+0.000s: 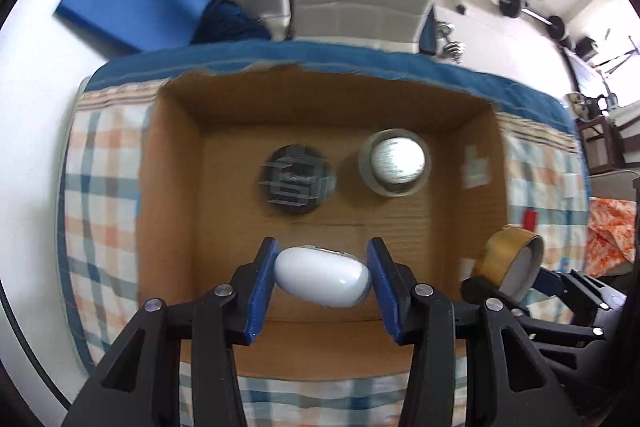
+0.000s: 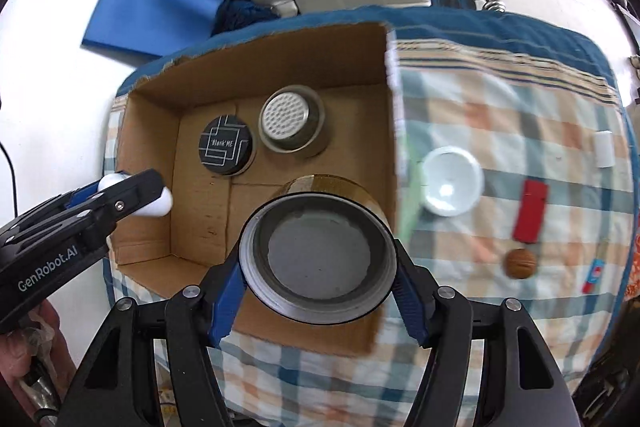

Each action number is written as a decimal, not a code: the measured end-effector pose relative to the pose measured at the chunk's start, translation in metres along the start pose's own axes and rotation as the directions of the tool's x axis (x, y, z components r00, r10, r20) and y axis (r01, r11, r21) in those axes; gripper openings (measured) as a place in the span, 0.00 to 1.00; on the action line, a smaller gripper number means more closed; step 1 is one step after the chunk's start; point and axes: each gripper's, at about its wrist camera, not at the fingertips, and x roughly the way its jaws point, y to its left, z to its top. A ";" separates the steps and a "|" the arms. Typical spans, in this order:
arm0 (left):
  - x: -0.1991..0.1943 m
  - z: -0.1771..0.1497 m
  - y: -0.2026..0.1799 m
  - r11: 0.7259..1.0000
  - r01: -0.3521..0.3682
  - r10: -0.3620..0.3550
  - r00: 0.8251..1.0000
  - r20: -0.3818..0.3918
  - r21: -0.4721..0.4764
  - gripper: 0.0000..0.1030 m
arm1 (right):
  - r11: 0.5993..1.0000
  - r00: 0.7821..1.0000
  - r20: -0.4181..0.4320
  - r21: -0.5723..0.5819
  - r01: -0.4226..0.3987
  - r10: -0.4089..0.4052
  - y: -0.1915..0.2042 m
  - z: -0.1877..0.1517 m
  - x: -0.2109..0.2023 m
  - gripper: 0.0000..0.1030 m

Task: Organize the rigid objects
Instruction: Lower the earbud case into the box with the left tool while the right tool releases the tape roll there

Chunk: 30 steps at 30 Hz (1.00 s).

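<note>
A cardboard box (image 1: pixel 168 187) (image 2: pixel 148 131) stands open on a plaid cloth. Inside lie a black round case (image 1: pixel 298 179) (image 2: pixel 227 145) and a metal strainer cup (image 1: pixel 396 161) (image 2: pixel 292 123). My left gripper (image 1: pixel 322 281) is shut on a white oval case (image 1: pixel 322 281) and holds it above the box's near part; it also shows in the right wrist view (image 2: pixel 156 207). My right gripper (image 2: pixel 318 259) is shut on a brown jar with a grey screw rim (image 2: pixel 318 259), held over the box's right side; the jar shows in the left wrist view (image 1: pixel 508 259).
On the cloth right of the box lie a white lid (image 2: pixel 452 181), a red block (image 2: pixel 531 213), a brown ball (image 2: pixel 521 263), a white piece (image 2: pixel 604 149) and a small blue-red item (image 2: pixel 593 275). A blue pad (image 2: pixel 152 11), sofa cushions and weights are beyond.
</note>
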 end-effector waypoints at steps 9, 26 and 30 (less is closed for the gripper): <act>0.090 0.012 0.065 0.998 -0.050 0.043 0.987 -0.153 -0.048 0.42 | 0.997 0.993 -0.095 0.033 0.067 -0.064 0.034 0.019 0.087 0.66; 0.146 0.052 0.071 0.996 -0.057 0.037 0.969 -0.245 -0.074 0.42 | 0.982 0.965 -0.212 0.076 0.171 -0.151 0.012 0.034 0.150 0.68; 0.145 0.052 0.073 0.993 -0.065 0.037 0.963 -0.268 -0.097 0.44 | 0.983 0.961 -0.237 0.079 0.167 -0.144 0.008 0.034 0.150 0.68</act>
